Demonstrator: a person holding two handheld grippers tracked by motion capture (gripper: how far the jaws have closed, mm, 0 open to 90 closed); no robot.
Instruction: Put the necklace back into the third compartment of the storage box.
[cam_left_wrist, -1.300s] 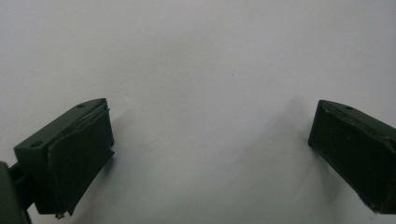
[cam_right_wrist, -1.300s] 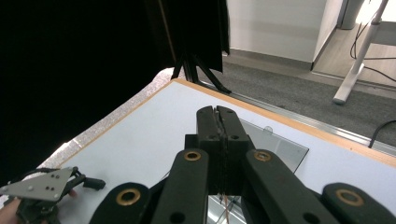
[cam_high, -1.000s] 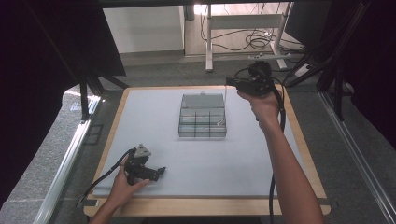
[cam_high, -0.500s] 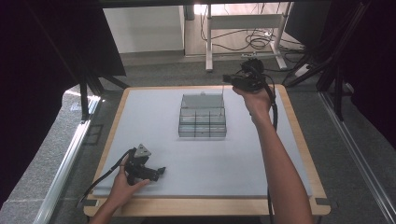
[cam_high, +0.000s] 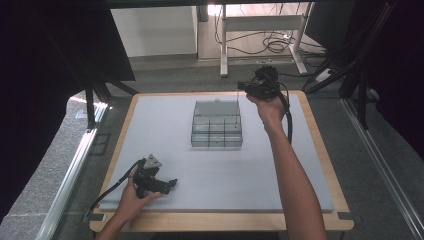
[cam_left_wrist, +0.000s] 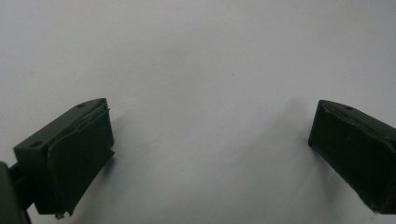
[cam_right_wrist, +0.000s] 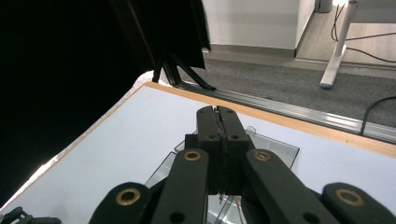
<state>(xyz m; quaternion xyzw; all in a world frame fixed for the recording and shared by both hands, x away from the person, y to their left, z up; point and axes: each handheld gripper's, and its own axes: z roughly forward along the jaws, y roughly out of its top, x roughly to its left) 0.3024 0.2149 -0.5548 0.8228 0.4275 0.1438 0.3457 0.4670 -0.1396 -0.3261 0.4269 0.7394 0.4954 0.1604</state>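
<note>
A clear plastic compartment box (cam_high: 216, 132) sits at the middle far part of the white mat (cam_high: 215, 175), with its clear lid (cam_right_wrist: 275, 147) open toward the far side. My right gripper (cam_high: 246, 86) hangs above the box's far right corner, and its jaws (cam_right_wrist: 217, 112) are pressed flat together. Whether a thin edge of the lid is caught between them I cannot tell. At the near left of the mat rests my left gripper (cam_high: 172, 184), held by a hand. Its jaws (cam_left_wrist: 210, 140) stand wide apart over bare mat, with nothing between them.
The mat lies on a wooden table (cam_high: 320, 135) whose rim shows all round. Black curtains and frame legs (cam_high: 95, 95) stand at the left and right. Beyond the far edge is grey floor with a white desk leg (cam_high: 224, 45) and cables.
My right hand has carried its shut gripper leftward and a little lower, toward the box's far right corner. The left gripper has stayed put on the mat.
</note>
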